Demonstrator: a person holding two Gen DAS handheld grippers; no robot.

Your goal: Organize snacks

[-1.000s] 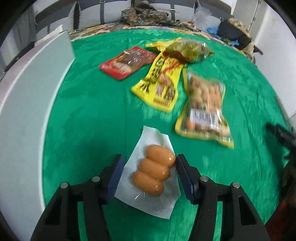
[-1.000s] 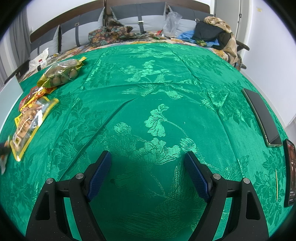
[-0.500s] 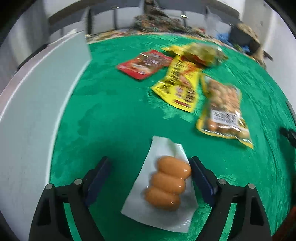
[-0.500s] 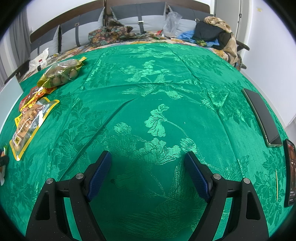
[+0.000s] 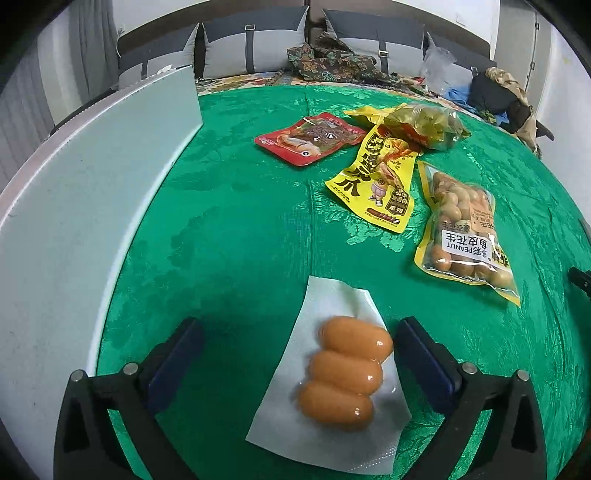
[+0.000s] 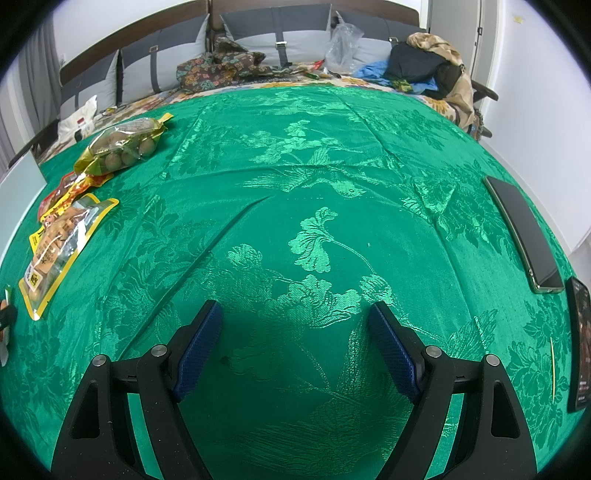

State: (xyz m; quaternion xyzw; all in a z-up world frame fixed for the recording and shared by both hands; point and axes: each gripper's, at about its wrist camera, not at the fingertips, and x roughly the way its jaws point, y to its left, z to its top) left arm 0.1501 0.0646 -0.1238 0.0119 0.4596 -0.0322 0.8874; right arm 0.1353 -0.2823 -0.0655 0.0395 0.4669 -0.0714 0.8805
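A clear vacuum pack of three small sausages [image 5: 343, 373] lies flat on the green cloth. My left gripper [image 5: 299, 345] straddles it with its jaws opening wide; neither pad touches the pack. Beyond it lie a peanut bag [image 5: 461, 229], a yellow snack pouch [image 5: 376, 181], a red pouch [image 5: 310, 138] and a yellow-green bag of round nuts [image 5: 421, 123]. My right gripper [image 6: 295, 339] hovers open over bare green cloth with nothing between its fingers. The peanut bag [image 6: 59, 247] and the nut bag [image 6: 122, 144] show at that view's left edge.
A pale grey box wall [image 5: 74, 206] runs along the left of the table. Two dark phones [image 6: 521, 229] lie near the table's right edge. Behind the table stand a sofa with cushions [image 6: 280, 33] and heaped clothes.
The left jaws have spread apart and let go of the sausage pack, which now lies loose on the cloth. The left view has tilted up a little. The right gripper has not moved.
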